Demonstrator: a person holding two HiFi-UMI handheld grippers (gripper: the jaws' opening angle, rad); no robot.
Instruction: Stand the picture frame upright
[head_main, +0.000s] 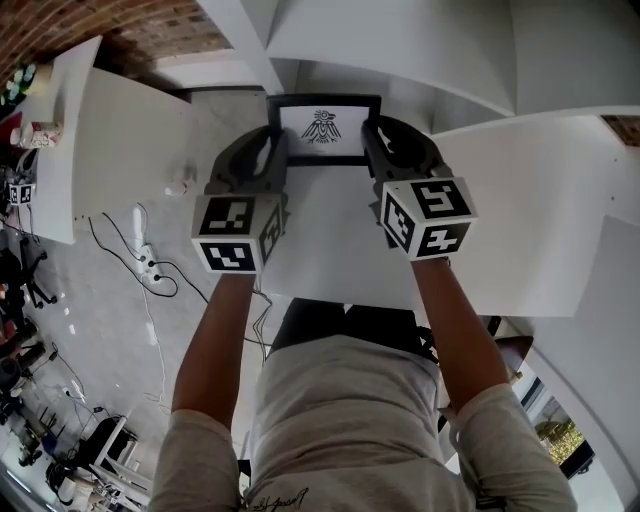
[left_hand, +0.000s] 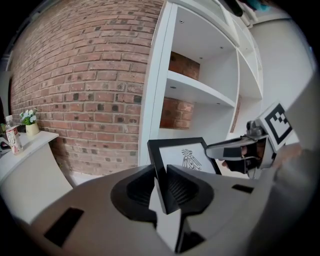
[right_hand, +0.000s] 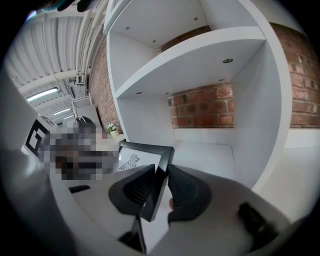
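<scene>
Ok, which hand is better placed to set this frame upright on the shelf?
Right, narrowly. The left gripper and right gripper each clamp a side edge of the picture frame, but the right one faces the open shelf compartment squarely; the left faces its side post.

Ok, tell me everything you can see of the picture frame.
The picture frame is a rectangle with a thin black rim around a white sheet bearing a black bird-like drawing. The left tongs clamp its left edge, the right tongs its right edge. It faces the person, before a white shelf unit; whether its base rests on anything I cannot tell.
</scene>
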